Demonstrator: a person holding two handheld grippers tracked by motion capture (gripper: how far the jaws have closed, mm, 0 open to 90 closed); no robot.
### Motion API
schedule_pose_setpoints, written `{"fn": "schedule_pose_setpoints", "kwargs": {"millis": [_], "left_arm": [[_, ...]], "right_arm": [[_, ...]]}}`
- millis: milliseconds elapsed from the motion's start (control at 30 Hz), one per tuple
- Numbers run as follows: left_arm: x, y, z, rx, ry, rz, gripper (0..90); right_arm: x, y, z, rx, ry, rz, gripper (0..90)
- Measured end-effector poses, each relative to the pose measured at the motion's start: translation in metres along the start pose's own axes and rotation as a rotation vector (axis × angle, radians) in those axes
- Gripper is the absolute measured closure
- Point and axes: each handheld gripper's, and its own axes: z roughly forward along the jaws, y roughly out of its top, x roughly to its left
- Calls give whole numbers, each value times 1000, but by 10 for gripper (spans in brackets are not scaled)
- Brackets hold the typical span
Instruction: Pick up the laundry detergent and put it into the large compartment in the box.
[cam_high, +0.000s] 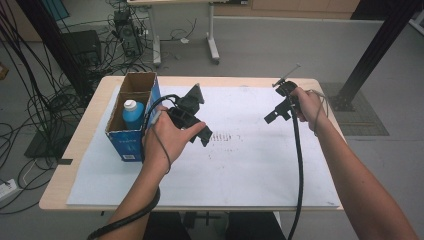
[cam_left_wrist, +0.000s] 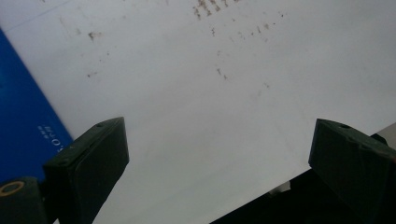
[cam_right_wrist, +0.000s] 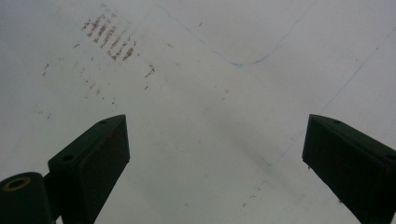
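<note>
A blue cardboard box (cam_high: 131, 131) stands at the table's left with its top open, and a blue bottle with a white cap (cam_high: 132, 113) stands upright inside it. My left gripper (cam_high: 202, 134) hovers just right of the box, open and empty. In the left gripper view its jaws are wide apart over the white sheet (cam_left_wrist: 196, 93), with the box's blue wall (cam_left_wrist: 23, 126) at the left edge. My right gripper (cam_high: 273, 116) is held at the table's right, open and empty, and its own view looks down on the smudged white sheet (cam_right_wrist: 201, 116).
A white paper sheet (cam_high: 250, 160) covers most of the wooden table (cam_high: 65, 165), with brown smudges (cam_high: 225, 137) near its middle. Behind the table are cables (cam_high: 45, 105), a desk's legs (cam_high: 212, 45) and black frame posts (cam_high: 377, 47) on the grey floor.
</note>
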Motion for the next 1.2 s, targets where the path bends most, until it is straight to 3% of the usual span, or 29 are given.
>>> {"fn": "schedule_pose_setpoints", "kwargs": {"millis": [200,233,433,1200], "left_arm": [[1,-4,26,18,-10,-7,52],[1,-6,35,30,-27,-8,52],[1,-9,51,52,-34,-14,52],[-2,-13,56,61,-40,-18,52]], "right_arm": [[-2,-2,-2,1,-5,7,73],[-2,-2,-2,2,-5,9,73],[-2,-5,0,10,-9,11,73],[-1,-5,0,8,-7,7,73]]}}
